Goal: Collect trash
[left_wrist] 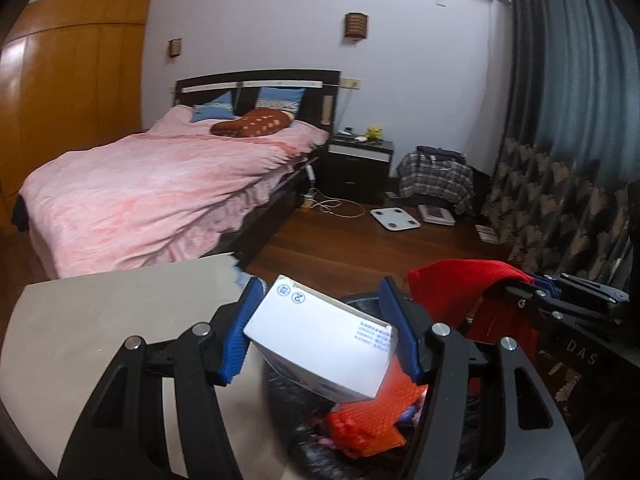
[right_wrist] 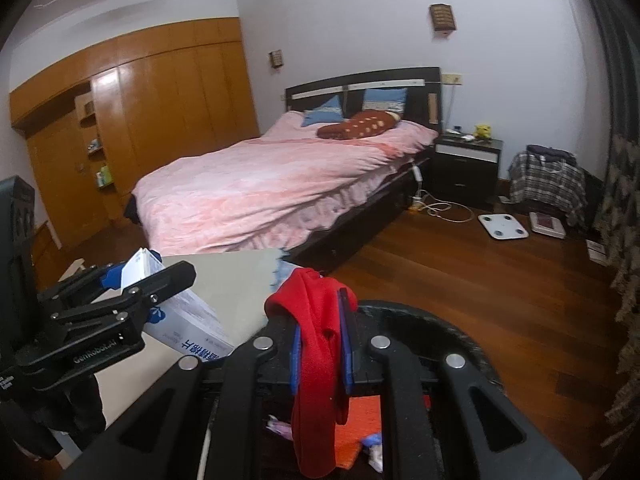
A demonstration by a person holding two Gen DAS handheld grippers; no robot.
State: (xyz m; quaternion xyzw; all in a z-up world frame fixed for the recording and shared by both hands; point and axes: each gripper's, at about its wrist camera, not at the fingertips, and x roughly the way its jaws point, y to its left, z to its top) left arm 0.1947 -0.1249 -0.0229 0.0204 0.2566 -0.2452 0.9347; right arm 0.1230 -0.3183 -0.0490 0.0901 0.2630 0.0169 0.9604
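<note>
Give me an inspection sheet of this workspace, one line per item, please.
Surface: pale grey tabletop, bare where visible.
Job's things: white cardboard box; red cloth; black round bin holding orange trash.
Clutter: white scale on wooden floor.
Grippers: left gripper shut on box; right gripper shut on cloth, both above bin.
Cables: white cord beside bed.
Surroundings: pink-covered bed, wooden wardrobe, dark curtain.

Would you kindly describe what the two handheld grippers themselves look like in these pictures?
Both are alike. The left gripper and right gripper have black angular linkage arms with cut-out slots, joined by round silver pivot bolts. Each finger carries a flat blue pad, ribbed on the left gripper. From the right wrist view, the left gripper's black body bears white lettering, partly legible as "GenRobot.AI". No cables or sleeves can be made out.
</note>
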